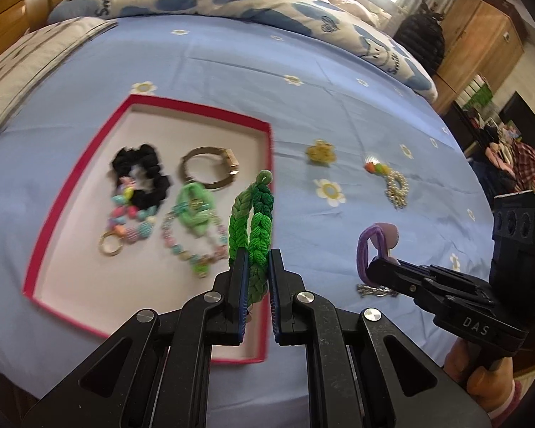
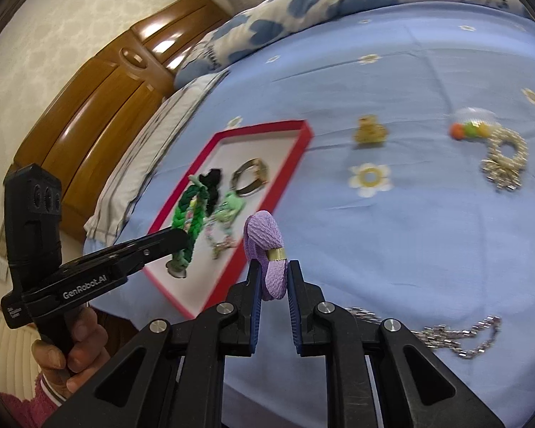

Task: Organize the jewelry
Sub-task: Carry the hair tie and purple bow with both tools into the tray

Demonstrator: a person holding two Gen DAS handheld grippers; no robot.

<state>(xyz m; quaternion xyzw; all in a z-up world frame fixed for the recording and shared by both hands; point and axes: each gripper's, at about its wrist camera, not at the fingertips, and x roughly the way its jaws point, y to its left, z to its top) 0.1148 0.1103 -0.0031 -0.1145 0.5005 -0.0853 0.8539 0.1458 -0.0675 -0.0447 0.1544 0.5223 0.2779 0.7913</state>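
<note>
My left gripper [image 1: 256, 255] is shut on a green braided hair tie [image 1: 255, 221], held in the air over the right edge of the red-rimmed tray [image 1: 39, 249]. In the right wrist view the same green hair tie [image 2: 189, 214] hangs from the left gripper [image 2: 182, 237] above the tray [image 2: 296, 149]. My right gripper [image 2: 271, 267] is shut on a purple hair tie [image 2: 265, 246] with a gold band, above the blue sheet to the right of the tray. The left wrist view shows the right gripper [image 1: 372, 264] gripping that purple hair tie [image 1: 369, 242].
The tray holds a black scrunchie [image 1: 142, 174], a metal bracelet [image 1: 210, 167], a green clip [image 1: 196, 207] and beaded chains [image 1: 132, 221]. On the blue sheet [image 1: 232, 71] lie a gold brooch [image 1: 320, 152], a pearl ring piece [image 1: 396, 185] and a silver chain [image 2: 456, 335]. Pillows lie behind.
</note>
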